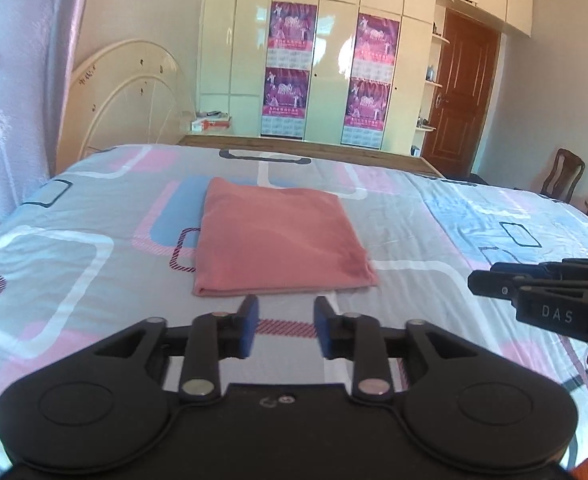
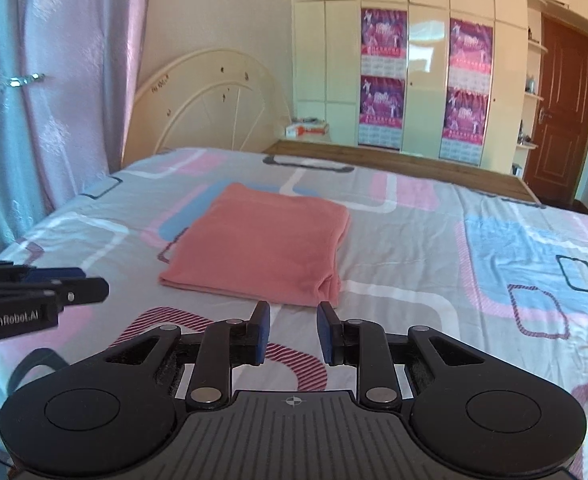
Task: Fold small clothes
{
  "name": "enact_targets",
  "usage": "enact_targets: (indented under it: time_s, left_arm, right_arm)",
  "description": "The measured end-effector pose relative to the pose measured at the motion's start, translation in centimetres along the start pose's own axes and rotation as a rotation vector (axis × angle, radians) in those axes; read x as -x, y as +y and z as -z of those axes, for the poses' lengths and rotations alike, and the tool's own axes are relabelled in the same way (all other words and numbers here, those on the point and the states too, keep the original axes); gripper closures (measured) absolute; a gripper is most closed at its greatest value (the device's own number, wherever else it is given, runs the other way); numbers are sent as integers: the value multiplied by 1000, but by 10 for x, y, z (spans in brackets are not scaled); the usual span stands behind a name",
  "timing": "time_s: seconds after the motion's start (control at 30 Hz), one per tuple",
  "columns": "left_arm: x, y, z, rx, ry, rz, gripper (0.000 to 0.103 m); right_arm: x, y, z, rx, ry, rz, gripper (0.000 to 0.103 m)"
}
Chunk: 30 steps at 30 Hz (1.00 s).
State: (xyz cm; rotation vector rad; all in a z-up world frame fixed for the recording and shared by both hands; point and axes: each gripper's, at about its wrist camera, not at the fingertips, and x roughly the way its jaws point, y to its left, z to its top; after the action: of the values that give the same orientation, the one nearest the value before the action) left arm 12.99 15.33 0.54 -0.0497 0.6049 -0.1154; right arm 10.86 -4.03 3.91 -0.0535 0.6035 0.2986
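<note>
Left wrist view is showing me the pink cloth (image 1: 280, 240) lying folded on the bed (image 1: 434, 216), just beyond my left gripper (image 1: 286, 326). I am holding it open and empty. My right gripper (image 2: 293, 330) is also hanging open and empty near the cloth's right near corner. I think the risk is this: if I am pinching only the top layer, the fold is opening and sliding apart.
</note>
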Motion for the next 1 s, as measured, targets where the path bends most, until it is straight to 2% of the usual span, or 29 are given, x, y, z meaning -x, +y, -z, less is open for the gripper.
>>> enact_targets:
  time_s: [0.03, 0.07, 0.1, 0.13, 0.17, 0.37, 0.63, 1.0]
  left_arm:
    - [8, -2, 2, 4, -14, -7, 19]
    - [19, -3, 6, 14, -56, -38, 5]
    - [30, -5, 11, 18, -112, -64, 0]
    - [35, -7, 13, 11, -117, -64, 1]
    - [40, -9, 14, 5, -108, -57, 1]
    - [62, -14, 20, 15, -117, -82, 0]
    - [82, -18, 28, 19, -140, -104, 0]
    - [94, -19, 30, 11, -166, -108, 0]
  right_arm:
    - [9, 2, 3, -3, -11, 0, 75]
    - [18, 4, 5, -6, -19, 0, 40]
    - [26, 7, 8, -12, -26, 19, 12]
    - [35, 9, 11, -15, -60, 52, 0]
    - [42, 10, 15, -6, -90, 72, 0]
    - [58, 8, 29, -13, -61, 93, 0]
    - [91, 9, 35, -22, -88, 75, 0]
    - [107, 7, 31, -16, -111, 60, 0]
